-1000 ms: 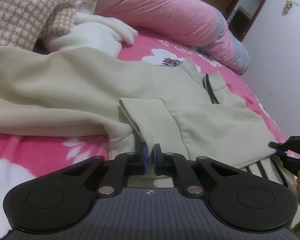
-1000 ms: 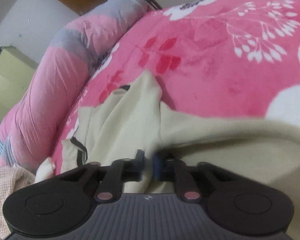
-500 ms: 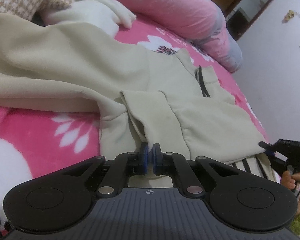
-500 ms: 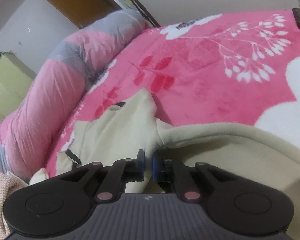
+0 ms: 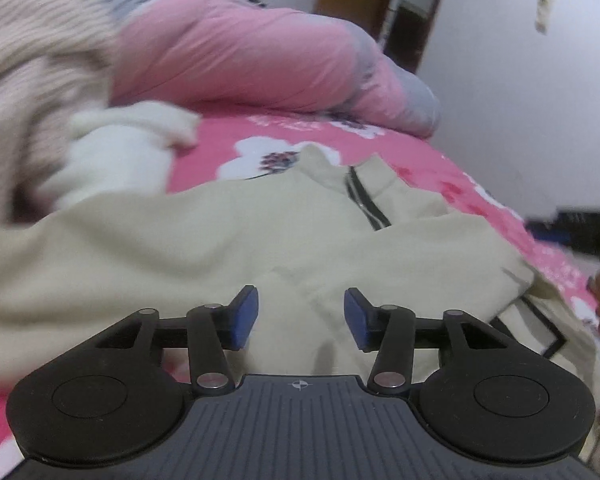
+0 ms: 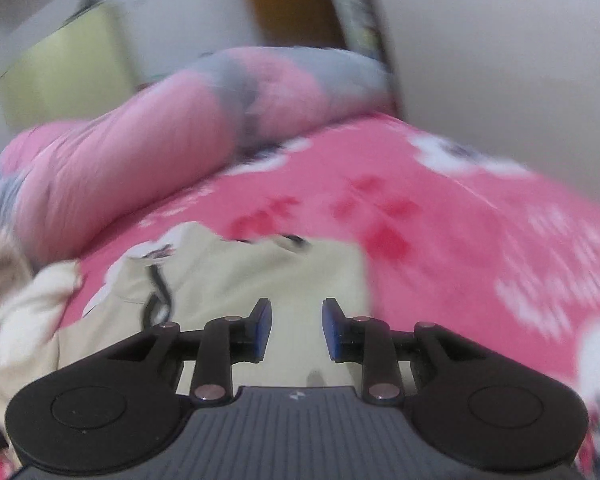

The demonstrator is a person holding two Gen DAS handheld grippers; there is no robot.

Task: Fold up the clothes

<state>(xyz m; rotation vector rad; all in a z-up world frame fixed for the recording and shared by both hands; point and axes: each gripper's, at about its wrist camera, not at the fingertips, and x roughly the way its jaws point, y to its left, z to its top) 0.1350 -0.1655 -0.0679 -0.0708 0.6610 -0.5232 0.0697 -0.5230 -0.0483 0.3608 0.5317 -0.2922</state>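
Left tool (image 5: 300, 314) and right tool (image 6: 296, 328) both opening, nothing between pads, over the beige sweatshirt (image 5: 220, 240). Right view motion-blurred; sweatshirt's near hem hidden behind both tools.

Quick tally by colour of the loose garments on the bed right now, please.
Beige: 1, the beige zip-neck sweatshirt
White: 1, the white fleecy garment
Tan-and-cream: 1, the tan-and-cream knitted garment
Total: 3
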